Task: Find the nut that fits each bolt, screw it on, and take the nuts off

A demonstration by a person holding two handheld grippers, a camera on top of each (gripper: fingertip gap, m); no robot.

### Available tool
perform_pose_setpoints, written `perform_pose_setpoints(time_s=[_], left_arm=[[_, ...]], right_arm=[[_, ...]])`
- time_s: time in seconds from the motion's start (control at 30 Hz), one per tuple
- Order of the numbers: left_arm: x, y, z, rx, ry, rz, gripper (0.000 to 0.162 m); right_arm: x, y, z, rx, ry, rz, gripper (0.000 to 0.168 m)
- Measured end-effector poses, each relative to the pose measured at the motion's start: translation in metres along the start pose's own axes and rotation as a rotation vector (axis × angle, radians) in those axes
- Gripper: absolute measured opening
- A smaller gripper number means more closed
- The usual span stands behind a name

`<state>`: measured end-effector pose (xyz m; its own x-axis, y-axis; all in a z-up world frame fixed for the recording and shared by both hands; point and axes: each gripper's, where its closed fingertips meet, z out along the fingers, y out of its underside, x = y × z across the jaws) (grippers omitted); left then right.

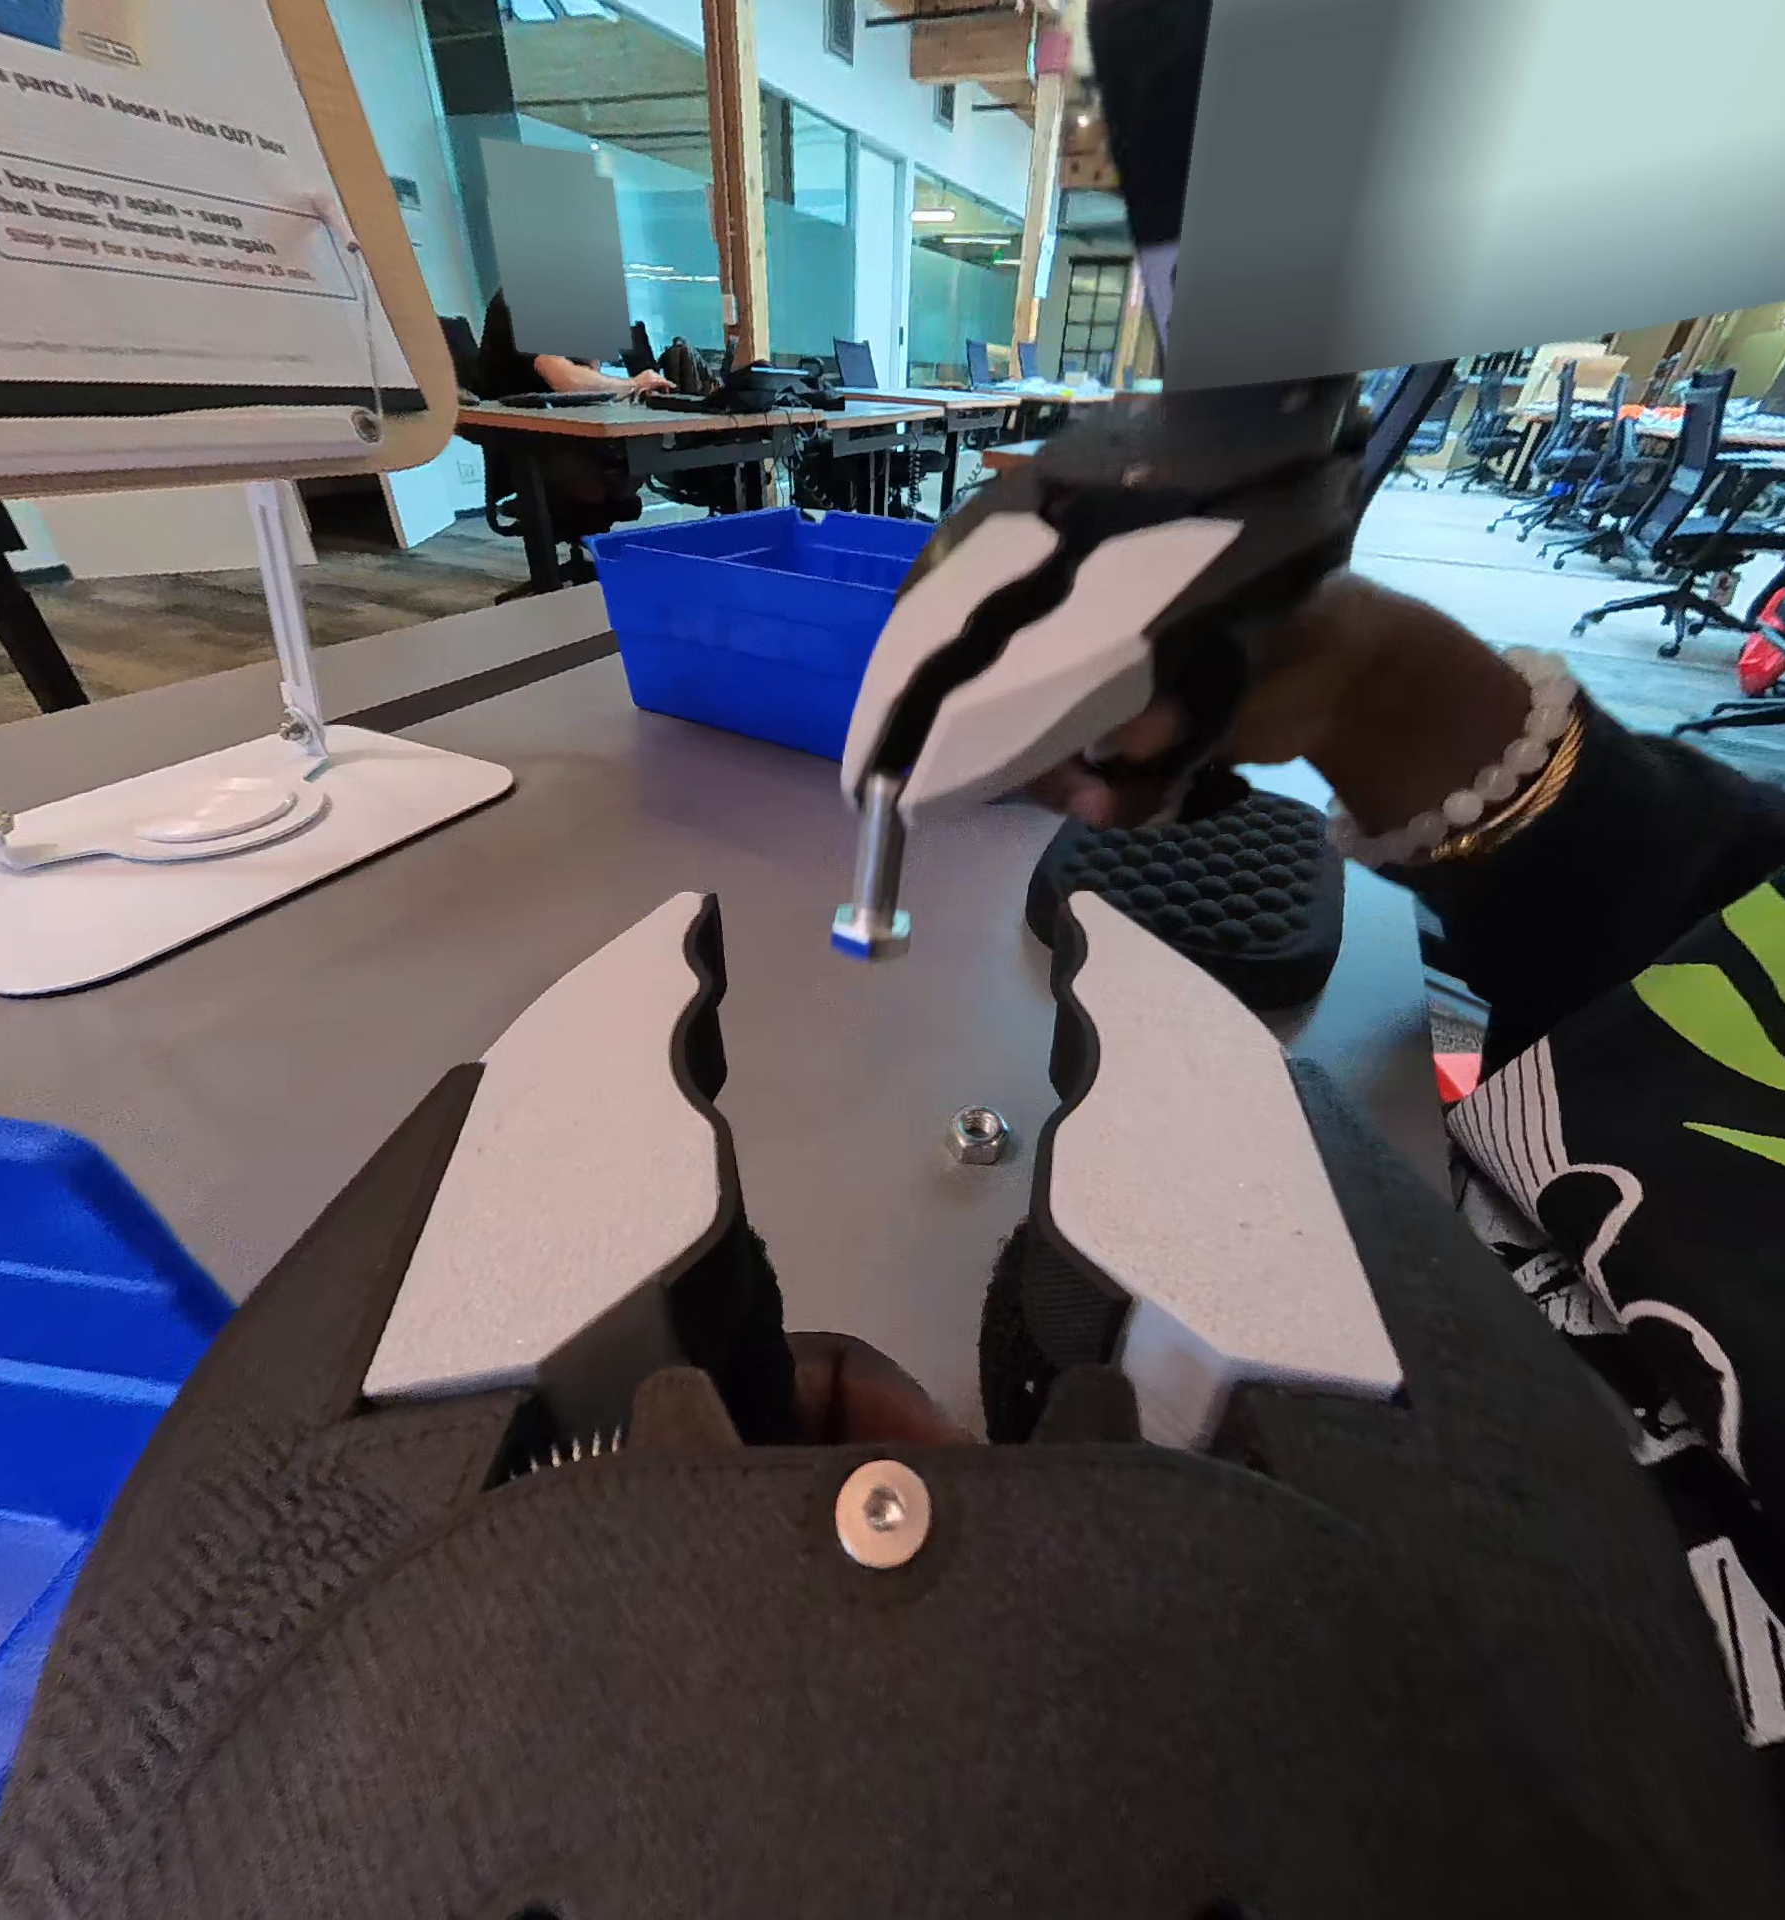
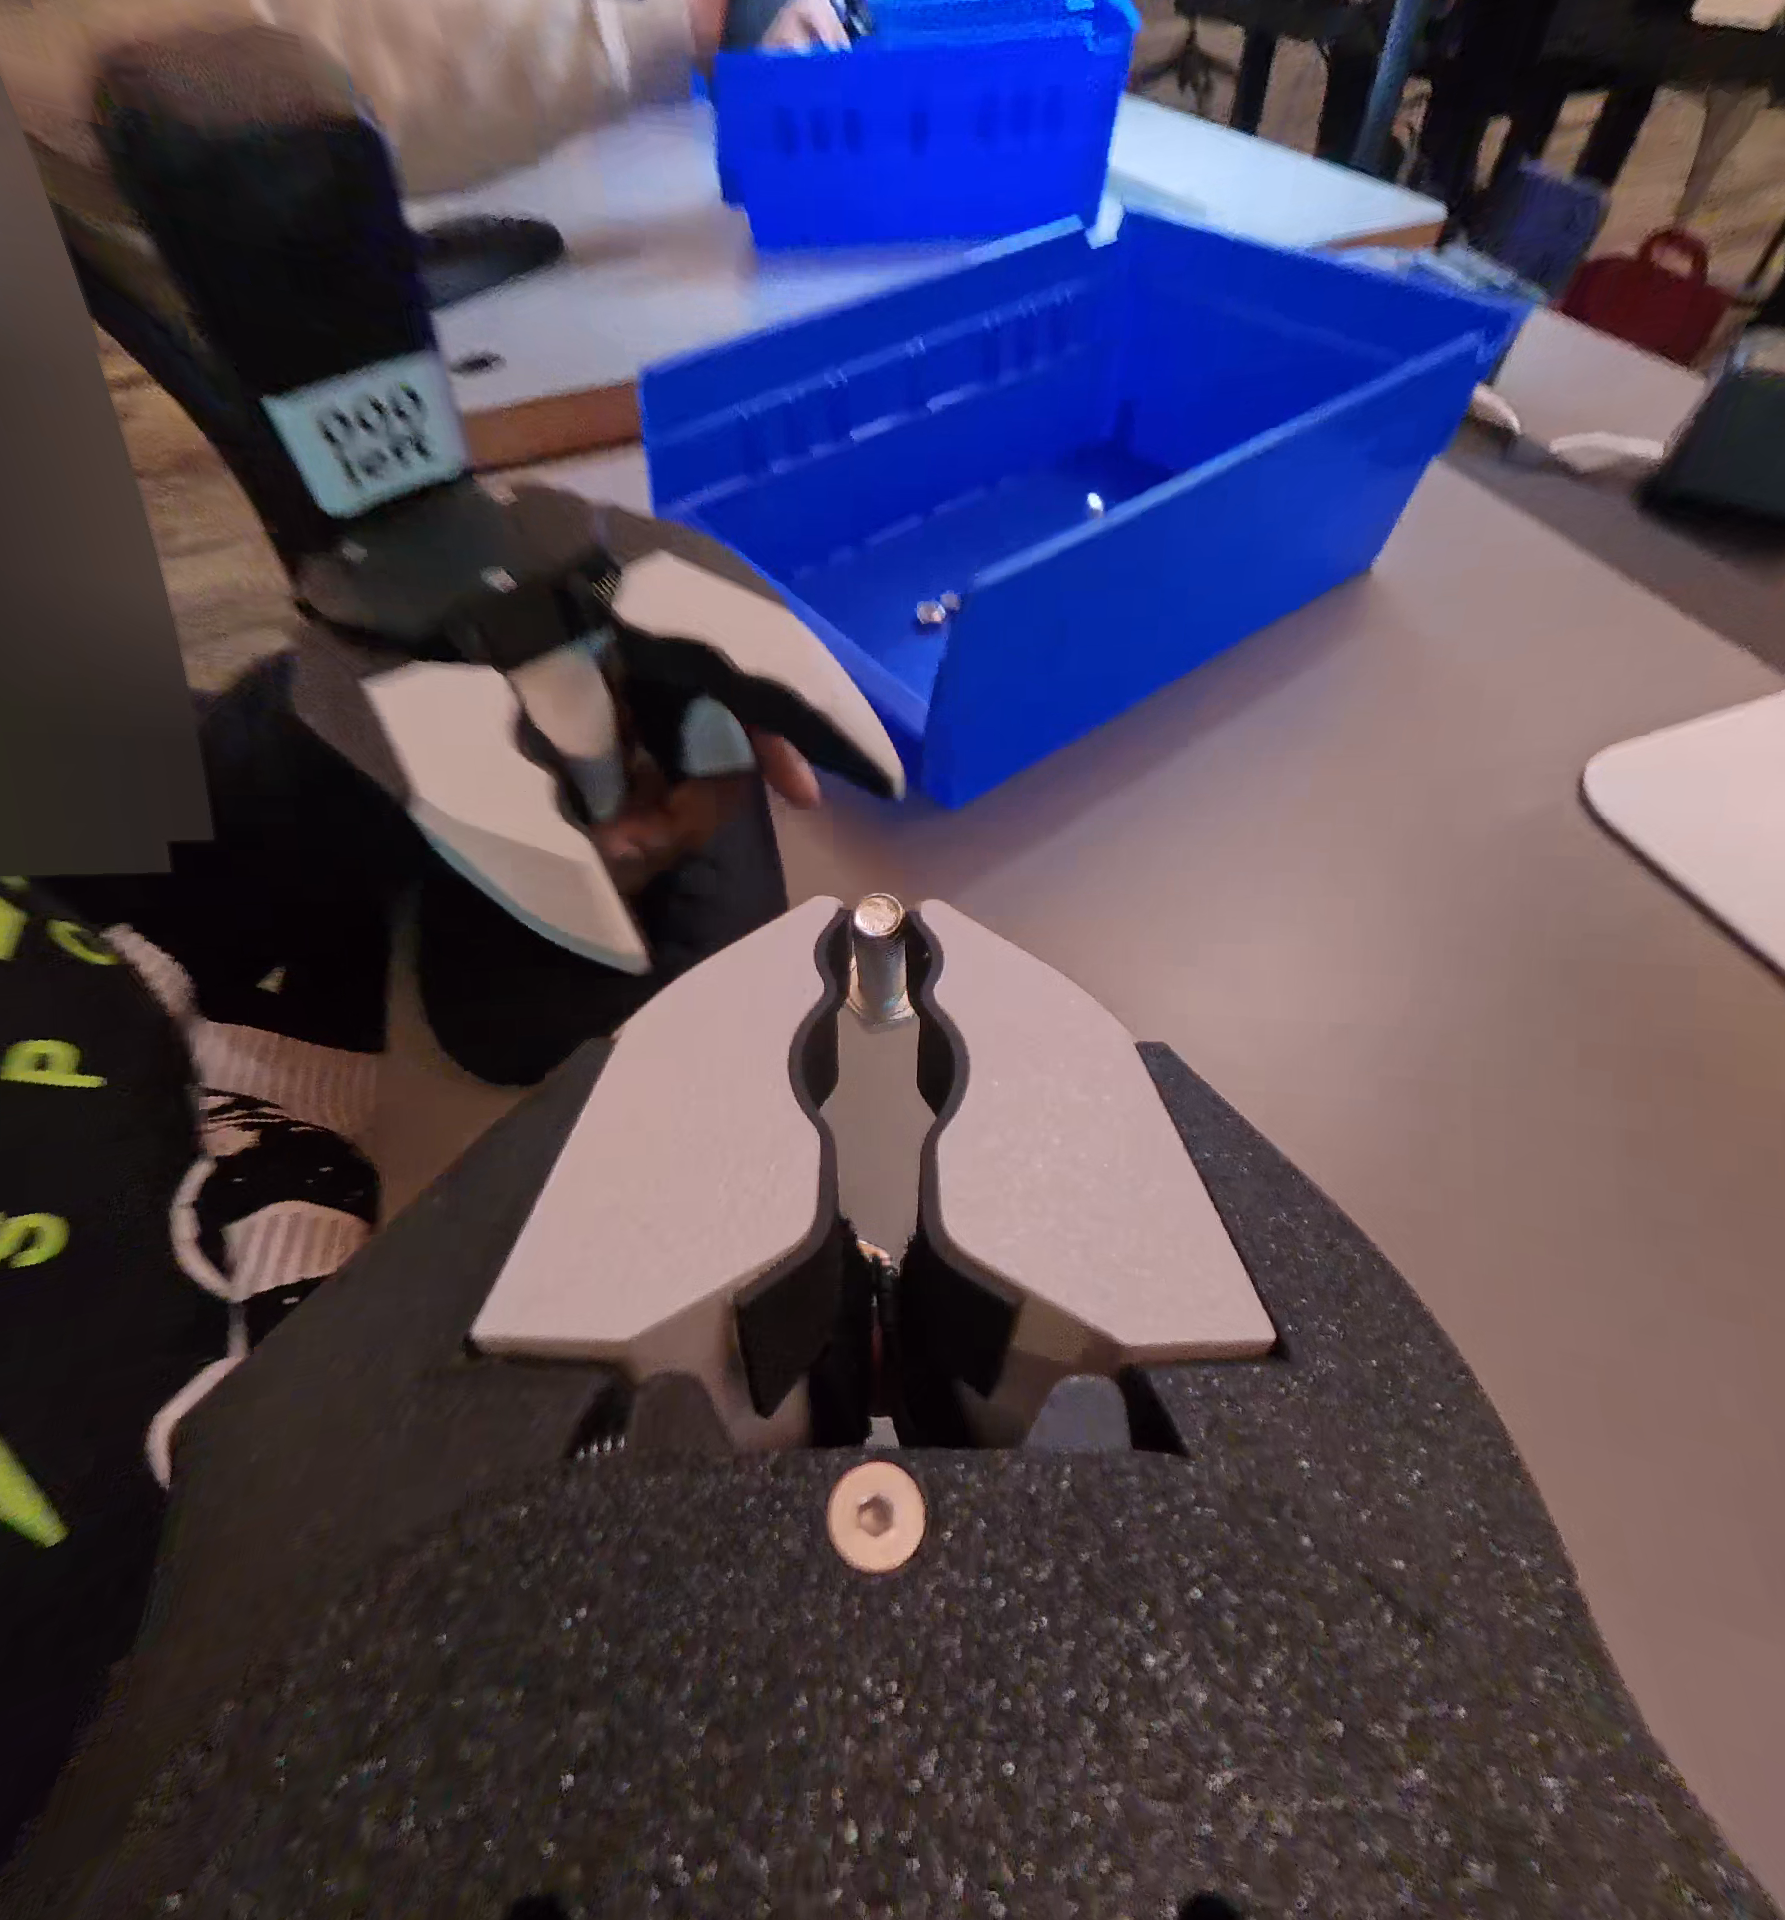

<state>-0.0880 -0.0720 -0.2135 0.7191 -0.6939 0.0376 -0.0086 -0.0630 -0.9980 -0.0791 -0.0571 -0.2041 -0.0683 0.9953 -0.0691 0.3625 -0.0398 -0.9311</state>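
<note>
Currently the right tool [image 2: 875,920] is closed on the threaded end of a silver bolt [image 1: 872,871], which hangs head-down above the grey surface [image 1: 576,935] without touching it. From the right wrist view, the bolt's shank end [image 2: 877,918] stands between the fingertips, with the hex head visible below them. The left tool [image 1: 883,914] is spread wide and holds nothing. A single silver nut [image 1: 975,1132] lies flat on the surface between its fingers, nearer the right-hand finger [image 1: 1179,1164] and apart from it. One blue bin [image 2: 1075,540], holding a few small metal parts [image 2: 932,611], sits on the surface beyond the left tool; another blue bin [image 1: 753,613] stands behind the right tool. A white stand [image 1: 192,842] carrying a printed sheet occupies the far left, and a black textured pad [image 1: 1210,894] lies under the right hand [image 1: 1387,696].
</note>
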Motion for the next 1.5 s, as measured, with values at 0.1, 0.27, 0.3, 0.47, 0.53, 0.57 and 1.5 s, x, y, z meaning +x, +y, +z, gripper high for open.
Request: perform_pose_setpoints(time_s=[0.1,0.27,0.3,0.47,0.53,0.57,1.5], left_arm=[[0.009,-0.002,0.009,0.000,0.011,0.038,0.058],[0.021,0.002,0.027,-0.025,0.002,0.089,0.055],[0.023,0.003,0.029,-0.025,0.006,0.099,0.053],[0.022,0.003,0.030,-0.027,-0.009,0.094,0.046],[0.021,0.004,0.031,-0.036,-0.018,0.091,0.039],[0.020,0.004,0.031,-0.041,-0.022,0.092,0.036],[0.004,0.004,0.022,-0.029,-0.044,-0.002,0.017]], right_arm=[[-0.013,-0.020,-0.013,0.037,-0.050,-0.021,0.010],[-0.027,-0.030,-0.017,0.037,-0.068,-0.051,0.010],[-0.027,-0.030,-0.016,0.030,-0.066,-0.050,0.010],[-0.029,-0.024,-0.012,0.001,-0.059,-0.038,0.010],[-0.029,-0.022,-0.010,-0.005,-0.052,-0.042,0.010],[-0.029,-0.022,-0.010,-0.006,-0.056,-0.042,0.010],[-0.015,-0.008,-0.022,-0.006,-0.057,0.024,0.036]])
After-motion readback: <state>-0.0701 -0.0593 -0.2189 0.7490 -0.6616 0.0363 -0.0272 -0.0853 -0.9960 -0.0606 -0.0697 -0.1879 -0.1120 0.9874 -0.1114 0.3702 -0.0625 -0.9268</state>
